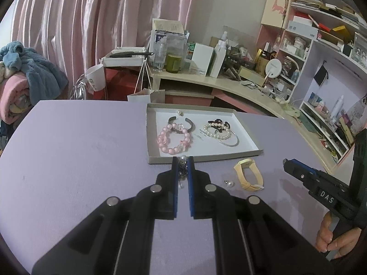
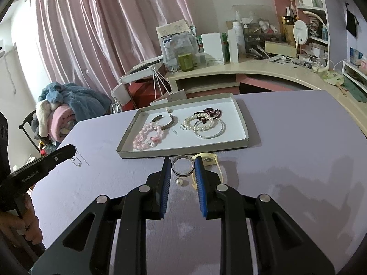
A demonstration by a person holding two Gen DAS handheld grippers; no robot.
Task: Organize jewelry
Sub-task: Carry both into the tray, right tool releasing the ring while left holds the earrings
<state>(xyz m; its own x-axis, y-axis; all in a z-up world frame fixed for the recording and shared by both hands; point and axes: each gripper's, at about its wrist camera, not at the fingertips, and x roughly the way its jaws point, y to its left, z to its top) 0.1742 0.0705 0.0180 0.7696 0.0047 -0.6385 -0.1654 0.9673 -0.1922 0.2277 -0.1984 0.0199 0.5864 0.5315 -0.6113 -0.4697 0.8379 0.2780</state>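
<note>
A shallow white tray (image 1: 248, 146) (image 2: 240, 112) on the lilac table holds a pink bead bracelet (image 1: 170, 141) (image 2: 149, 137), a dark cuff (image 1: 191, 123), a pearl bracelet (image 1: 215, 130) (image 2: 199, 121) and a silver bangle (image 2: 213, 130). My left gripper (image 1: 182, 160) is shut on a dark chain with a pearl (image 1: 182, 167), held just before the tray's near wall. My right gripper (image 2: 183, 167) is shut on a dark ring-shaped bangle (image 2: 183, 165). A yellow strap (image 1: 248, 177) (image 2: 209, 158) and pearl earrings (image 1: 228, 183) (image 2: 179, 181) lie on the table.
A cluttered beige desk (image 1: 229, 82) and pink shelves (image 1: 321, 34) stand behind the table. A pile of blankets (image 1: 27, 78) sits at the left. In the right wrist view the left gripper (image 2: 68, 151) shows with a thin chain (image 2: 79, 159) hanging from it.
</note>
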